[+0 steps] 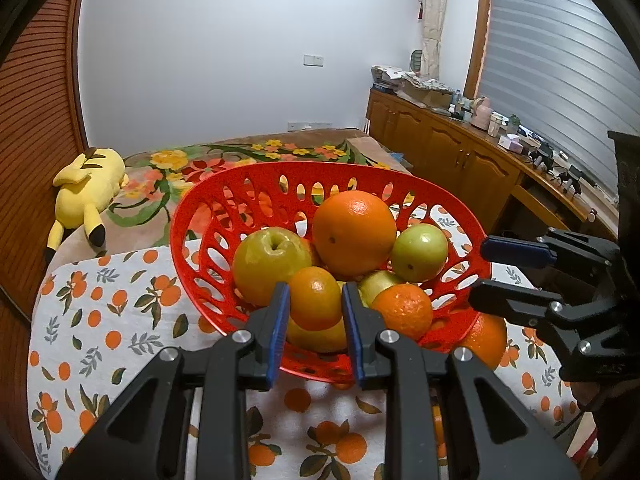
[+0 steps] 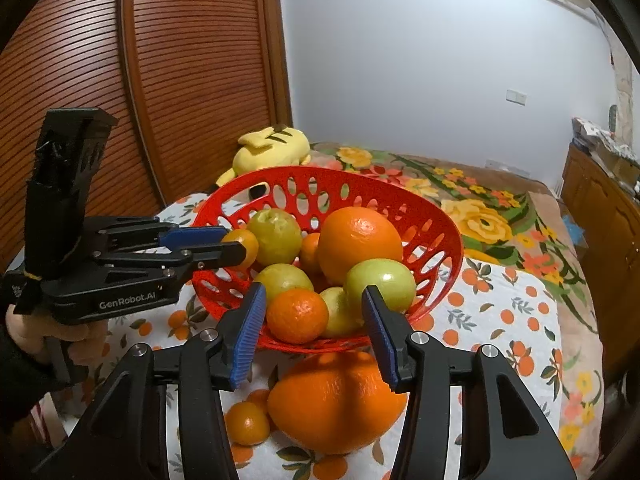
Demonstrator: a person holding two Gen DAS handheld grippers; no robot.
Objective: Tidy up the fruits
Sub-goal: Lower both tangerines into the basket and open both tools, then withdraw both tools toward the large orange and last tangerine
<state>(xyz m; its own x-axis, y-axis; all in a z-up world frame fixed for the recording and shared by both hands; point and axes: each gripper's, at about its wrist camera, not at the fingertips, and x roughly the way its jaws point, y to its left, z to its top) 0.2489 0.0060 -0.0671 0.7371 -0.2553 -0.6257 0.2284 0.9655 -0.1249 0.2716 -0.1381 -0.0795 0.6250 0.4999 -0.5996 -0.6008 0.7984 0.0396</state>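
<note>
My left gripper (image 1: 315, 312) is pinching a small mandarin (image 1: 315, 298) over the near rim of the red basket (image 1: 188, 216), which sits on the orange-print tablecloth (image 1: 100, 312) holding a big orange (image 1: 354, 232) and green apples (image 1: 272, 266). My right gripper (image 2: 314, 332) is spread wide and empty, above a large orange (image 2: 336, 400) on the cloth just beside the basket. Another small mandarin (image 2: 247, 423) lies touching that orange.

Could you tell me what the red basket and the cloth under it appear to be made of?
The red basket looks like glossy moulded plastic: uniform colour, smooth oval cut-outs, thin rim. The cloth with the orange print looks like matte woven or flannel-like fabric, softly draped; the exact fibre cannot be told.
</note>
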